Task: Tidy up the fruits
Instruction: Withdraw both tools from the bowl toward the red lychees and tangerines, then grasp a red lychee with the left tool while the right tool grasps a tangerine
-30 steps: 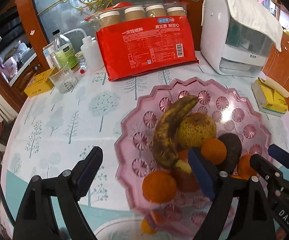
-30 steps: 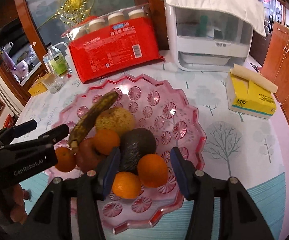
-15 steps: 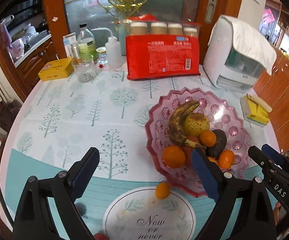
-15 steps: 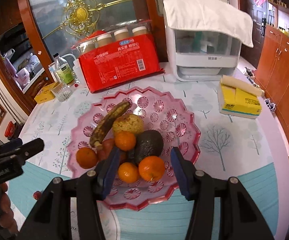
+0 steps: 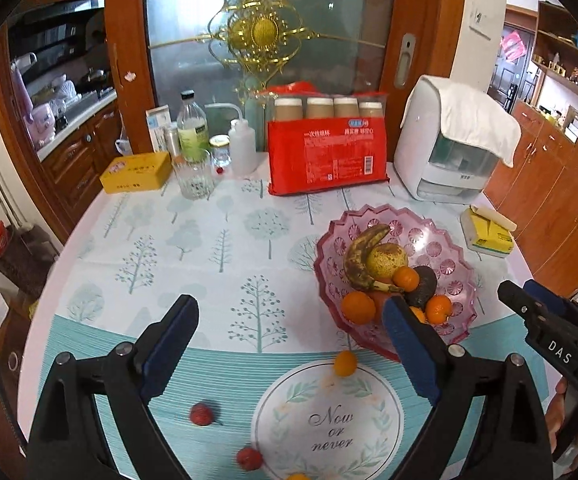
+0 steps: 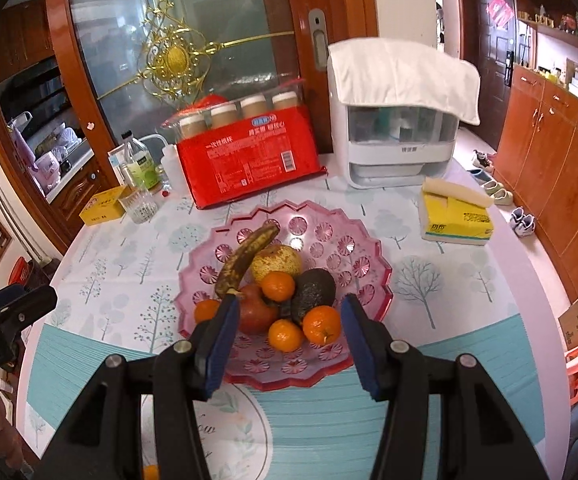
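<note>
A pink plastic fruit plate [image 5: 449, 248] [image 6: 353, 240] holds a spotted banana [image 6: 247, 258], a yellow pear [image 6: 277, 262], a dark avocado [image 6: 313, 292], a red apple [image 6: 257, 314] and several oranges [image 6: 321, 324]. On the tablecloth lie a small orange [image 5: 345, 363] and two red lychee-like fruits [image 5: 201, 415] [image 5: 249, 458]. My left gripper [image 5: 289, 344] is open and empty above the table, left of the plate. My right gripper [image 6: 287, 340] is open and empty over the plate's near rim.
At the back stand a red pack of paper cups [image 5: 327, 156], a white appliance under a cloth [image 5: 453, 148], bottles and a glass [image 5: 193, 178], and a yellow box [image 5: 137, 172]. A yellow tissue pack [image 6: 455, 216] lies right of the plate.
Both grippers have pulled back and up from the plate, so more of the table shows. The loose fruits near the front have come into the left wrist view.
</note>
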Demonstrator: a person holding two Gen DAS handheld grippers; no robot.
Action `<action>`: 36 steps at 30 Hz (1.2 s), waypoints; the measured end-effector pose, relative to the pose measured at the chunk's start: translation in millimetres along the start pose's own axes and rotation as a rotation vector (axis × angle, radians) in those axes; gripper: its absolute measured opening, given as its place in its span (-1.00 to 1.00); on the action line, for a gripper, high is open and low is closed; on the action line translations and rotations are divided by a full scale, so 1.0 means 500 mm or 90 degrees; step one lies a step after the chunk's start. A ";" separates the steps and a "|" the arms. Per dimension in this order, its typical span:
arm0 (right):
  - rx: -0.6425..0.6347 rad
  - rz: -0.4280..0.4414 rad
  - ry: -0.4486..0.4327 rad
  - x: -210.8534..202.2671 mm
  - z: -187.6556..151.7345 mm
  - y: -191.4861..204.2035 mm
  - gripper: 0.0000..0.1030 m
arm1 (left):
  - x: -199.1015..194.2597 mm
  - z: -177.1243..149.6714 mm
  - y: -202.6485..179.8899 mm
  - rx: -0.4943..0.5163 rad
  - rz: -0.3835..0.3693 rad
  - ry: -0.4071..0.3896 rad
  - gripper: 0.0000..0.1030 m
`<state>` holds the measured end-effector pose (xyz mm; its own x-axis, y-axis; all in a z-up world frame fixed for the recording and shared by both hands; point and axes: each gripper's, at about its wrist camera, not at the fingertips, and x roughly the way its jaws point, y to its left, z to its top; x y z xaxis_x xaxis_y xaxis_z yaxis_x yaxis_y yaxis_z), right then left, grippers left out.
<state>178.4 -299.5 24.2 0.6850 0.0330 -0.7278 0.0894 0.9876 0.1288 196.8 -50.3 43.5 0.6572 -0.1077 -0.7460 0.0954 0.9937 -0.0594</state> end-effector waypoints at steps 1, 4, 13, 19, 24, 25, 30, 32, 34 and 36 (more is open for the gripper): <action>0.002 0.000 -0.002 -0.009 -0.001 0.006 0.03 | -0.009 -0.001 0.005 0.001 -0.001 -0.004 0.80; 0.007 -0.002 -0.009 -0.035 -0.006 0.024 0.03 | -0.037 -0.006 0.022 0.009 -0.005 -0.017 0.81; 0.006 -0.011 -0.010 -0.083 -0.038 0.088 0.03 | -0.080 -0.037 0.096 0.028 -0.007 -0.015 0.84; 0.010 -0.018 0.011 -0.081 -0.076 0.128 0.03 | -0.070 -0.065 0.145 0.045 -0.006 0.005 0.84; 0.007 -0.021 0.043 -0.063 -0.121 0.171 0.03 | -0.033 -0.094 0.185 0.068 -0.009 0.040 0.84; 0.007 -0.018 0.053 -0.056 -0.134 0.181 0.03 | -0.024 -0.101 0.191 0.073 -0.011 0.049 0.84; -0.004 -0.004 0.102 -0.020 -0.194 0.225 0.03 | 0.035 -0.154 0.212 0.107 -0.042 0.106 0.84; -0.003 0.001 0.125 -0.006 -0.219 0.237 0.03 | 0.056 -0.178 0.215 0.119 -0.063 0.130 0.84; 0.005 0.008 0.151 0.010 -0.249 0.244 0.03 | 0.075 -0.204 0.213 0.136 -0.088 0.154 0.84; 0.008 0.009 0.170 0.023 -0.275 0.248 0.03 | 0.093 -0.233 0.206 0.162 -0.105 0.173 0.84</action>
<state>97.9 -155.7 -60.8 0.4710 0.0881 -0.8777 0.0908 0.9849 0.1476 150.1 51.0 -74.3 0.3990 -0.2186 -0.8905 0.3869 0.9206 -0.0526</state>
